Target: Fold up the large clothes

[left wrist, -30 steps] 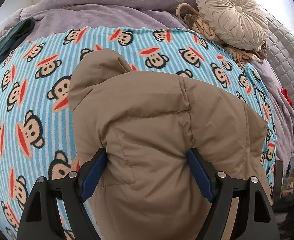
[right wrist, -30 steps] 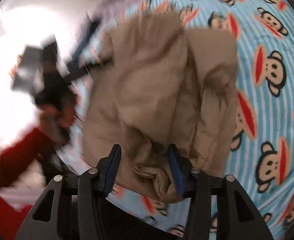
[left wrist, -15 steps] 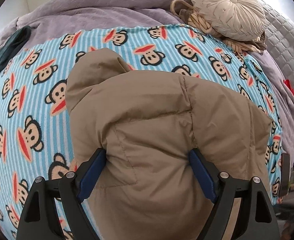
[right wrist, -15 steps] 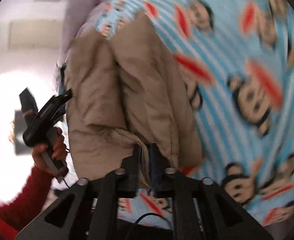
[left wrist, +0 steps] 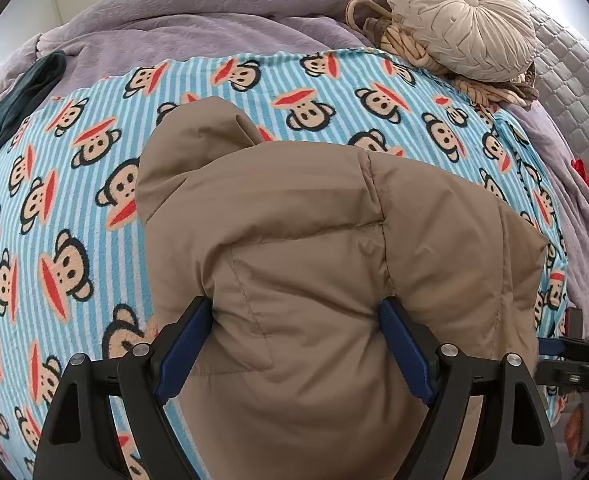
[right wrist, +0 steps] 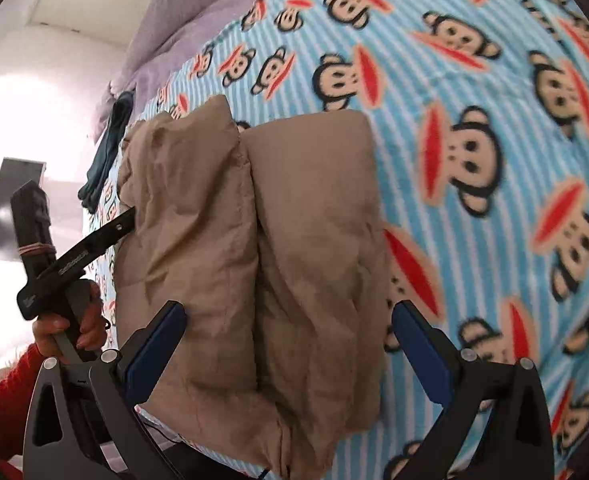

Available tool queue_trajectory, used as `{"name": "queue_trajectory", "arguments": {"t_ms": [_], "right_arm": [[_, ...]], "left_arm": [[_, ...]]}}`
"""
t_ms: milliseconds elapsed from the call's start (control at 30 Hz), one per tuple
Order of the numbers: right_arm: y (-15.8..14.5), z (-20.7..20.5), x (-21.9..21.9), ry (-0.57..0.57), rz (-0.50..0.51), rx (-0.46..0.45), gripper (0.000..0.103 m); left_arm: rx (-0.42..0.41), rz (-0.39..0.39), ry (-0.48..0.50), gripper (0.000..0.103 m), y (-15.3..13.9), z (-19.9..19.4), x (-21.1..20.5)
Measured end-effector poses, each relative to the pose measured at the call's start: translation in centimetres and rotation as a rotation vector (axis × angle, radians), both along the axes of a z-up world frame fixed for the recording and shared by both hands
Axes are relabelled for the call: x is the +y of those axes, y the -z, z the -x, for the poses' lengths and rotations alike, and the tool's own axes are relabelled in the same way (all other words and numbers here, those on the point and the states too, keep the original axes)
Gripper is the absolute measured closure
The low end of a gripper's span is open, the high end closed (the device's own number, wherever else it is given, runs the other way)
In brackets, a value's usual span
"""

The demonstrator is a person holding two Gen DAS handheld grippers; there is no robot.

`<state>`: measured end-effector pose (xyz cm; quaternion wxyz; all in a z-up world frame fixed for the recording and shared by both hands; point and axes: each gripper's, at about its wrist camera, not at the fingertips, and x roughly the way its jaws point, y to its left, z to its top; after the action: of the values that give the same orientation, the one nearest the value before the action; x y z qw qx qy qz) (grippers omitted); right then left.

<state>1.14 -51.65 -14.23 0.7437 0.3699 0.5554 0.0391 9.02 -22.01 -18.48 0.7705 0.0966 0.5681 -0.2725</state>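
A bed [left wrist: 222,20] fills both views, covered by a lavender quilt and, over it, a blue-striped blanket [left wrist: 66,208] printed with monkey faces. On that blanket lies the tan padded jacket [left wrist: 314,264], folded into a thick bundle near the bed's edge — in the right wrist view it shows as two long puffy sections side by side with a deep crease between them [right wrist: 254,240].

At the far corner of the bed in the left wrist view sits a round pleated cushion [left wrist: 462,16] on top of a knotted rope-like cushion [left wrist: 406,46]. A dark teal garment [left wrist: 18,96] lies along the blanket's left border, well apart from the jacket.

The left tongs [left wrist: 294,344] stand wide apart, one blue pad on each side of the jacket's near end, with the padded fabric bulging up between them; the pads touch or nearly touch the cloth, but they do not pinch it. The right tongs [right wrist: 286,340] are likewise spread wide, straddling the bundle's near end without clamping it.

In the right wrist view the person's left hand [right wrist: 74,320], in a red sleeve, grips the other tool's handle — its black finger reaches to the jacket's left edge.
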Motion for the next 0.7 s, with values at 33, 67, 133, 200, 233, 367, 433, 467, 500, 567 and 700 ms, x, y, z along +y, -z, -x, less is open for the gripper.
{"name": "queue_trajectory", "arguments": {"t_ms": [33, 67, 133, 200, 233, 367, 433, 467, 500, 567, 700], "right_arm": [[1.0, -0.6, -0.1, -0.009, -0.003, 0.023, 0.000], [1.9, -1.2, 0.0, -0.022, -0.007, 0.050, 0.000], [3.4, -2.2, 0.2, -0.041, -0.019, 0.082, 0.000], [4.6, -2.9, 0.3, -0.046, -0.063, 0.099, 0.000], [5.0, -3.2, 0.4, -0.045, -0.077, 0.098, 0.000], [5.8, -3.5, 0.5, -0.042, -0.110, 0.076, 0.000], [6.2, -3.6, 0.4, -0.039, -0.143, 0.067, 0.000], [6.4, -3.7, 0.3, -0.040, -0.160, 0.059, 0.000], [6.7, -3.8, 0.4, -0.045, -0.178, 0.052, 0.000], [7.1, -3.9, 0.2, -0.056, -0.212, 0.044, 0.000], [8.0, -5.4, 0.9, -0.080, -0.290, 0.025, 0.000]], "left_arm": [[0.001, 0.000, 0.000, 0.018, 0.0, 0.0, 0.0], [0.002, -0.002, 0.001, 0.018, 0.0, 0.1, 0.0], [0.011, -0.016, 0.013, 0.018, -0.4, -0.1, 0.3], [0.037, 0.036, 0.023, 0.018, -1.4, -0.4, 2.0], [0.047, 0.094, 0.017, 0.016, -2.0, -0.5, 3.4], [0.166, 0.227, -0.037, 0.000, -1.3, -1.5, 9.4], [0.277, 0.265, -0.055, 0.000, 0.6, -1.9, 11.6], [0.345, 0.298, -0.066, 0.000, 2.0, -1.9, 12.5], [0.407, 0.325, -0.076, 0.000, 3.4, -1.9, 13.0], [0.502, 0.383, -0.089, 0.000, 5.6, -1.8, 13.1], [0.591, 0.486, -0.099, 0.000, 8.0, -1.5, 11.4]]}}
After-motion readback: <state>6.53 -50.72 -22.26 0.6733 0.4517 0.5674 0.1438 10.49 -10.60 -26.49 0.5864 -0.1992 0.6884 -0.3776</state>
